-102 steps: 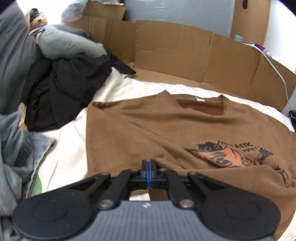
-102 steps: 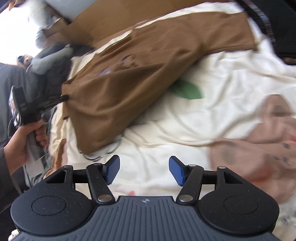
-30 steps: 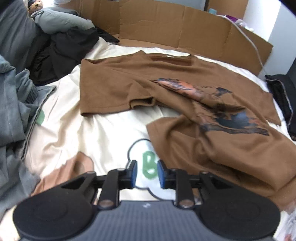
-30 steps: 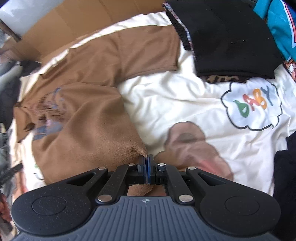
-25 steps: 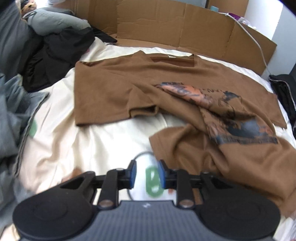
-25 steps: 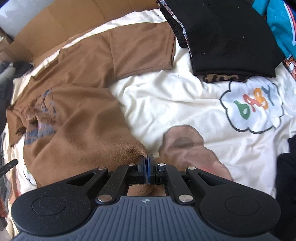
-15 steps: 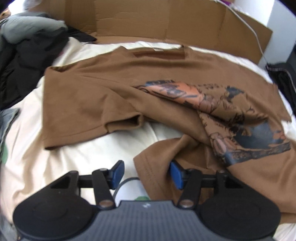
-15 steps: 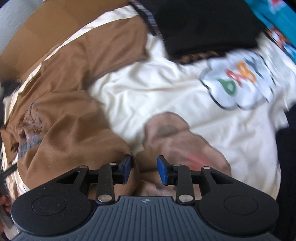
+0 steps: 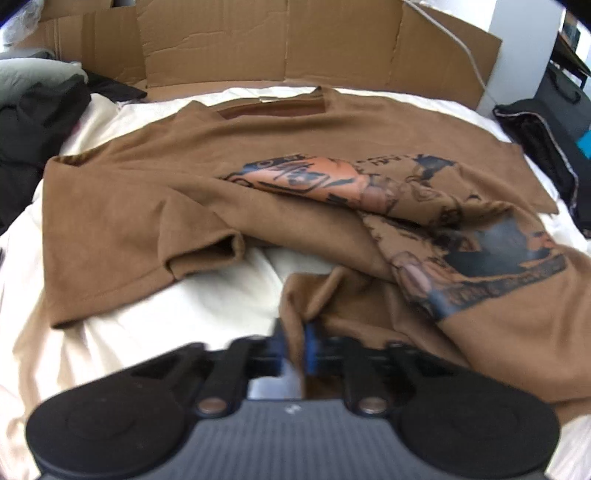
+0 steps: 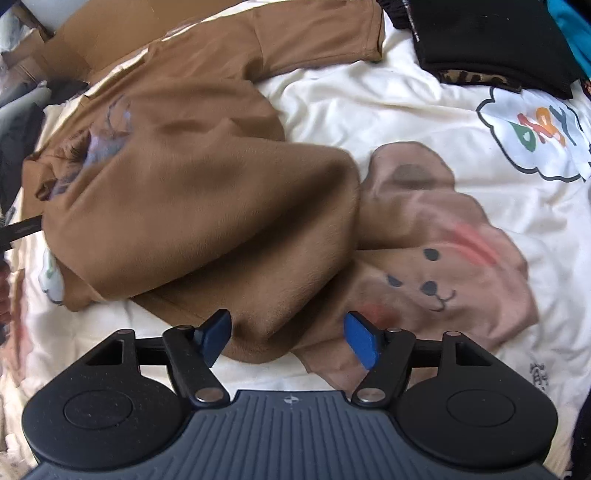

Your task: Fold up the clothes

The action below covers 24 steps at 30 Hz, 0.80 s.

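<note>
Pinching the hem of the brown T-shirt (image 9: pixel 155 199), left gripper (image 9: pixel 293 341) has just closed; right gripper (image 10: pixel 288 332) has just opened, straddling loose fabric. Shirt lies on bed (image 10: pixel 388 107).

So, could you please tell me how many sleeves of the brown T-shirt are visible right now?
2: the left sleeve lies flat on the cream bedsheet by the dark clothes pile; the right sleeve lies beside the folded black garment.

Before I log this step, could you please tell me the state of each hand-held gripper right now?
Left hand-held gripper: shut on the brown T-shirt, pinching its hem.
Right hand-held gripper: open, jaws just widened; shirt fabric lies between them, not pressed.
</note>
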{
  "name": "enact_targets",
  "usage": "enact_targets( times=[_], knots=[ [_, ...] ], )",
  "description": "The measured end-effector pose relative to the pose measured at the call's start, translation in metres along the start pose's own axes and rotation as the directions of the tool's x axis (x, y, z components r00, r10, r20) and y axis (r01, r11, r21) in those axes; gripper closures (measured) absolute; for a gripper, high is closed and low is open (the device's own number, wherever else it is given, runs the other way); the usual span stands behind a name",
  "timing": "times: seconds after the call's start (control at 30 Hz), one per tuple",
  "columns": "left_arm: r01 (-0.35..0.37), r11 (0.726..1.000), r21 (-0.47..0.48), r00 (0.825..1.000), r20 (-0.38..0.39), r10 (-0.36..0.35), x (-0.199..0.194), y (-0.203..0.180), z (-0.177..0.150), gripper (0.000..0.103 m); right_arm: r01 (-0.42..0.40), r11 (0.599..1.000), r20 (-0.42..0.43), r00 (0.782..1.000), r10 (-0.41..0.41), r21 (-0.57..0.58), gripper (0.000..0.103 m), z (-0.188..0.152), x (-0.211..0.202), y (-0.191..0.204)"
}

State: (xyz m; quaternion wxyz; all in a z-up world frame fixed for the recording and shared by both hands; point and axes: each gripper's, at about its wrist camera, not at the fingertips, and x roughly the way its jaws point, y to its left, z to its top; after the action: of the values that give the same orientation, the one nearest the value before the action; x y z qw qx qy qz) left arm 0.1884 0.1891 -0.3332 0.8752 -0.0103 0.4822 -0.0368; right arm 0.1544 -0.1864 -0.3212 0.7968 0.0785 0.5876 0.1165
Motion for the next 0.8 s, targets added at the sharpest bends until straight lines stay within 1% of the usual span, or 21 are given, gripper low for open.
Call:
enact_targets(
  times=[0.03,0.07,0.1,0.13,0.17,0.2,0.3,0.33,0.43,0.5,0.57,0.7,0.8],
  knots=[
    [0.002,1.0,0.001,1.0,0.009,-0.002,-0.007,-0.002,-0.003,0.097,-0.005,1.0,0.01,1.0,0.005,0.003,0.055,0.0,0.001,0.002],
    [0.005,1.0,0.001,1.0,0.02,-0.005,-0.014,-0.003,-0.006,0.097,-0.006,1.0,0.01,1.0,0.006,-0.002,0.07,0.002,0.002,0.003],
    [0.008,1.0,0.002,0.999,0.031,-0.008,-0.021,-0.004,-0.008,0.097,-0.008,1.0,0.009,1.0,0.008,-0.008,0.086,0.003,0.002,0.004],
    [0.013,1.0,-0.003,0.999,0.044,-0.013,-0.029,-0.005,-0.011,0.098,-0.009,1.0,0.007,1.0,0.009,-0.014,0.09,0.005,0.002,0.005],
    [0.013,1.0,-0.012,0.999,0.052,-0.012,-0.037,-0.004,-0.014,0.098,-0.012,1.0,0.002,1.0,0.012,0.005,0.093,0.006,0.0,0.005],
    [0.013,1.0,-0.021,0.998,0.059,-0.011,-0.045,-0.004,-0.017,0.098,-0.015,1.0,-0.004,1.0,0.015,0.028,0.1,0.008,-0.002,0.004],
    [0.007,0.998,-0.059,0.997,0.078,-0.003,-0.07,-0.005,-0.027,0.098,-0.014,0.997,-0.003,1.0,0.015,0.074,0.101,0.011,-0.011,0.005],
    [-0.001,0.997,-0.082,0.997,0.081,0.007,-0.079,-0.003,-0.031,0.098,-0.008,0.997,0.002,1.0,0.007,0.078,0.103,0.011,-0.015,0.006],
    [-0.014,0.986,-0.164,0.996,0.086,0.029,-0.107,0.0,-0.038,0.098,0.008,0.997,0.02,1.0,-0.01,0.078,0.103,0.011,-0.029,0.01],
    [-0.017,0.981,-0.191,0.994,0.102,0.037,-0.125,-0.004,-0.041,0.098,0.015,0.997,0.034,0.999,-0.017,0.078,0.103,0.014,-0.039,0.009],
    [-0.024,0.98,-0.198,0.992,0.117,0.048,-0.141,-0.008,-0.045,0.098,0.021,0.996,0.046,0.999,-0.025,0.083,0.103,0.016,-0.051,0.009],
    [-0.031,0.961,-0.273,0.986,0.15,0.075,-0.177,-0.007,-0.041,0.098,0.018,0.995,0.073,0.997,-0.026,0.102,0.103,0.024,-0.075,0.005],
    [-0.034,0.955,-0.293,0.979,0.18,0.091,-0.199,-0.008,-0.035,0.098,0.009,0.997,0.099,0.995,-0.017,0.079,0.103,0.029,-0.092,0.007]
  ],
)
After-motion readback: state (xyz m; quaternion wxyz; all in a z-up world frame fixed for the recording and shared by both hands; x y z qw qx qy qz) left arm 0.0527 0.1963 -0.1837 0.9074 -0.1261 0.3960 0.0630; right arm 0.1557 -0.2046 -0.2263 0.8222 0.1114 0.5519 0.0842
